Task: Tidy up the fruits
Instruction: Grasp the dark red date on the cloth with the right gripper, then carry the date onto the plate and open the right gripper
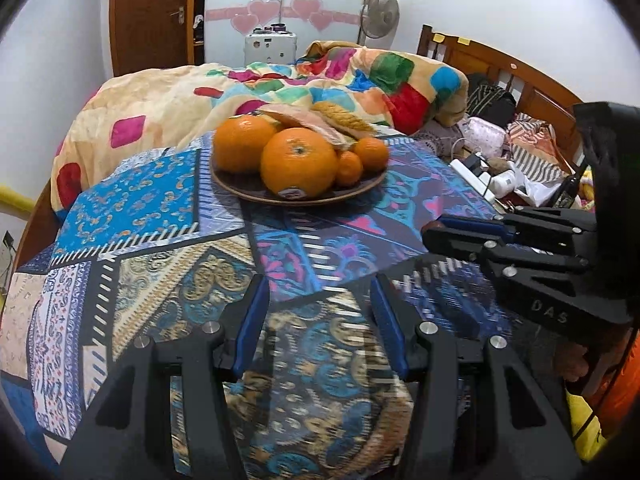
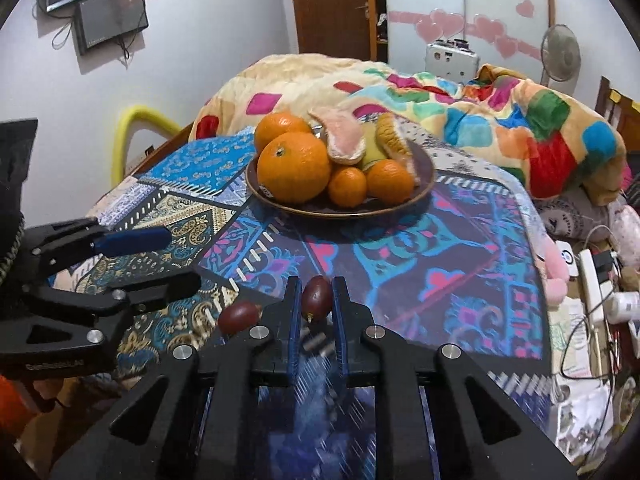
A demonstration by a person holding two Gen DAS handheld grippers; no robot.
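Note:
A brown plate [image 1: 248, 194] [image 2: 424, 160] sits on the patterned cloth and holds large oranges [image 1: 299, 162] [image 2: 294, 168], small oranges [image 2: 390, 182] and pomelo pieces [image 2: 344, 140]. My right gripper [image 2: 316, 296] is shut on a dark red grape [image 2: 317, 298], held above the cloth in front of the plate. A second dark red grape [image 2: 239, 317] lies on the cloth just left of it. My left gripper [image 1: 316, 300] is open and empty, low over the cloth; it also shows at the left of the right wrist view [image 2: 176, 260]. The right gripper shows at the right of the left wrist view [image 1: 434, 234].
A colourful quilt [image 1: 360, 76] is heaped behind the plate. Clutter of chargers, cables and bags [image 2: 592, 288] lies right of the cloth. A wooden headboard [image 1: 500, 64], a fan [image 1: 380, 12] and a wardrobe stand behind.

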